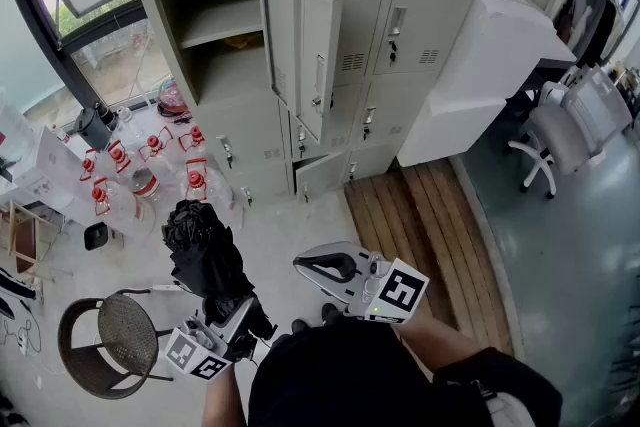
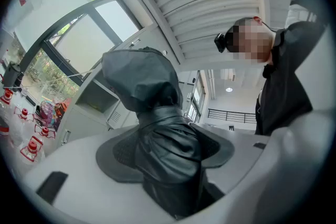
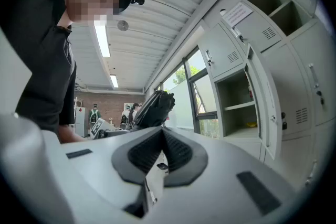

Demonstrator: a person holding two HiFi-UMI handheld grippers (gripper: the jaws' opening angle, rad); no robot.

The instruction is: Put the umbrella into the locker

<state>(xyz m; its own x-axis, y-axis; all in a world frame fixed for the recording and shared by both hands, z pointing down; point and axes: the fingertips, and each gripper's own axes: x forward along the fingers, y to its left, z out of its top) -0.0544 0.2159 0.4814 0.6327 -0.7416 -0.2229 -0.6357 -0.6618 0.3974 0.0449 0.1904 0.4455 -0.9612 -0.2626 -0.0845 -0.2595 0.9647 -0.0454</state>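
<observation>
Clamping onto the folded black umbrella (image 2: 157, 128), the left gripper (image 1: 225, 315) is grasping it low on the bundle, with the dark pads pressing the crumpled fabric from both sides. The umbrella is sticking up and forward out of those jaws, its loose end bulging above them, and it is riding well short of the locker (image 1: 330, 5). Straight ahead of this gripper, the open compartment (image 1: 215, 25) is showing two shelves, with something red on the upper one and something yellow on the lower. Its door (image 1: 305, 45) is hanging wide open, ahead and to the right.

Just off to the right, the right gripper (image 1: 322, 265) is pointing level, jaws clenched together, pads meeting at the tips and gripping nothing.

To the left of the left gripper, a round mesh-seat stool (image 1: 120, 340) is standing close by. Ahead and left of it, a cluster of clear bottles with red caps (image 1: 150, 170) is sitting on the floor. Ahead and right of the right gripper, wooden floor boards (image 1: 420, 225) are running toward the locker's base.
</observation>
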